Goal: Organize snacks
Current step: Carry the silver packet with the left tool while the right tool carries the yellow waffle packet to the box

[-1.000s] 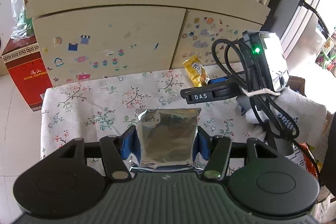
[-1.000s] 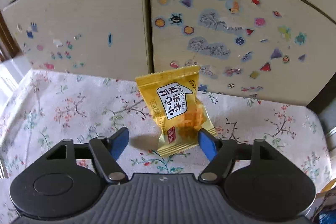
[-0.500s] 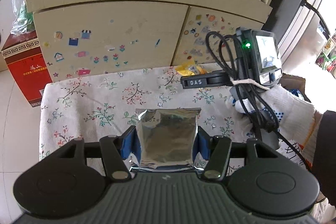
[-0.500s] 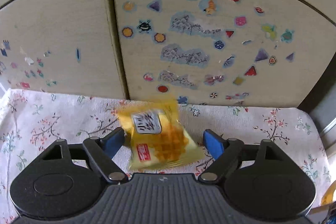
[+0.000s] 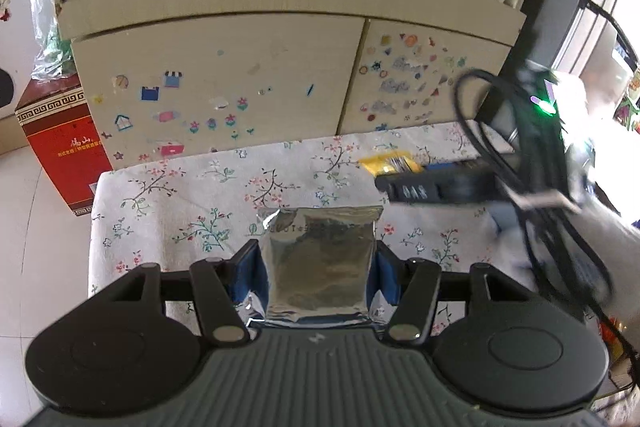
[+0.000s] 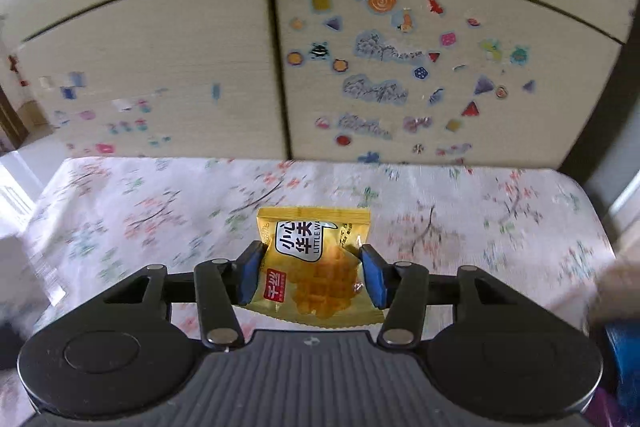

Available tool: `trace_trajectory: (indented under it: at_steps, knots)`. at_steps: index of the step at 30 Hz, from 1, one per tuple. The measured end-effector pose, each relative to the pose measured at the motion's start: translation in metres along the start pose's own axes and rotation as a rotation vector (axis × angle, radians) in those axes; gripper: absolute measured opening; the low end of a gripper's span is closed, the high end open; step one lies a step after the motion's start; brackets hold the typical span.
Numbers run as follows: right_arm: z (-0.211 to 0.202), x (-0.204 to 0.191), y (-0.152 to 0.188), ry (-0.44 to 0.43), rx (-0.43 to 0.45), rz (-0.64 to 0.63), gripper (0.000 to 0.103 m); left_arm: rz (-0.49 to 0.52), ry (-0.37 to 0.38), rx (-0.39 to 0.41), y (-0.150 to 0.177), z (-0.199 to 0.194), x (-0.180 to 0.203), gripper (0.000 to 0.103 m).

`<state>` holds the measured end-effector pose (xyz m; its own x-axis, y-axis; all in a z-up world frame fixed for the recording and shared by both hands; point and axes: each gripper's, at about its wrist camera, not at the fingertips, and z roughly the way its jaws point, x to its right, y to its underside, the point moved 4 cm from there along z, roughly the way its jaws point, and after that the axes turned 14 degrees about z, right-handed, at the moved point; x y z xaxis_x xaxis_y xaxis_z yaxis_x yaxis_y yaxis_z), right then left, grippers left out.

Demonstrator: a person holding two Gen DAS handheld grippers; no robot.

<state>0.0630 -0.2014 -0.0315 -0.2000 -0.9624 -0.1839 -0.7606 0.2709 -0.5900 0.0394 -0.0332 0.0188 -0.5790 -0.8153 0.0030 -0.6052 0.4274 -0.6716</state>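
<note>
Right hand-held gripper just clamped yellow packet.

Yellow waffle packet clamped upright; silver packet clamped.

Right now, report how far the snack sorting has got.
Done: both packets are picked up. In hand: the left hand-held gripper grips the silver packet; the right hand-held gripper, jaws just closed, clamps the yellow waffle packet. Left: putting both away; no destination shows.
</note>
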Motion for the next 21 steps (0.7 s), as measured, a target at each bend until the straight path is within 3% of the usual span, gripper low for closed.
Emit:
trace_trajectory:
  at_steps: [16,21]
  knots:
    - [-0.148,0.013,0.053,-0.012,0.097,0.133,0.058,0.033,-0.009,0.088,-0.004,-0.037,0.037,0.058]
    - [-0.165,0.019,0.069,-0.019,0.105,0.219,0.058,-0.010,0.015,0.087,0.002,-0.046,0.044,0.058]
